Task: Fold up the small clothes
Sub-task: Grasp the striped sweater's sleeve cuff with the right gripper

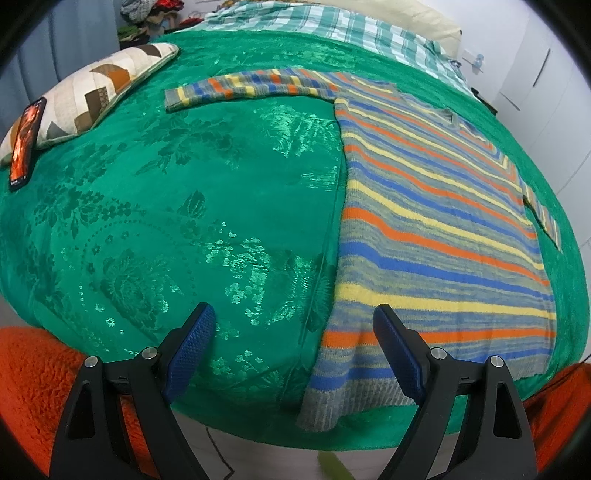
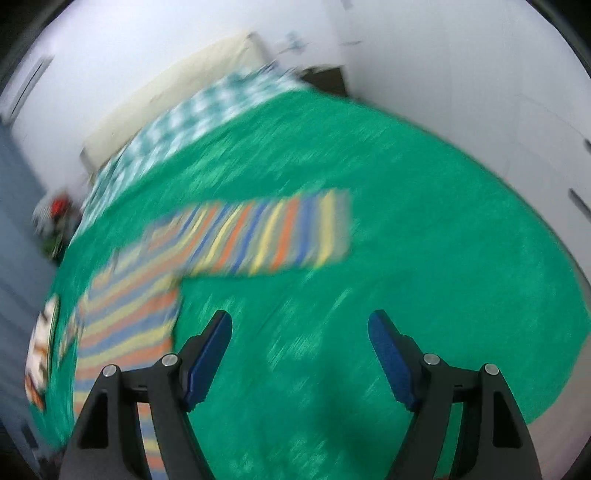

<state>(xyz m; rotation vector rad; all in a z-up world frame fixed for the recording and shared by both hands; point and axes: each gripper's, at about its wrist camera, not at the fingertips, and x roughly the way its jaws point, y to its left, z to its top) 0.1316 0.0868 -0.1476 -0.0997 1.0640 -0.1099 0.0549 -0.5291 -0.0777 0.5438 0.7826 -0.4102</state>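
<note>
Striped sweater (image 1: pixel 436 206) flat on green bedspread (image 1: pixel 166 206), hem hanging over the near edge, one sleeve (image 1: pixel 240 88) spread out sideways. Left gripper (image 1: pixel 295 350) near the hem corner, fingers apart, empty. Right gripper (image 2: pixel 299 354) over bare bedspread, fingers apart, empty; view blurred. Patchwork pillow (image 1: pixel 96 96), phone (image 1: pixel 26 144) far left.

Striped sweater (image 1: pixel 424 206) — flat, sleeves spread — on bedspread.

We see the sweater (image 1: pixel 424 206) lying flat on the bed (image 1: pixel 184 192), one sleeve (image 1: pixel 240 86) stretched out to the left. A pillow (image 1: pixel 92 96) sits at the left edge, a phone (image 1: pixel 26 142) leaning on it; a blanket (image 1: pixel 314 26) lies behind.
</note>
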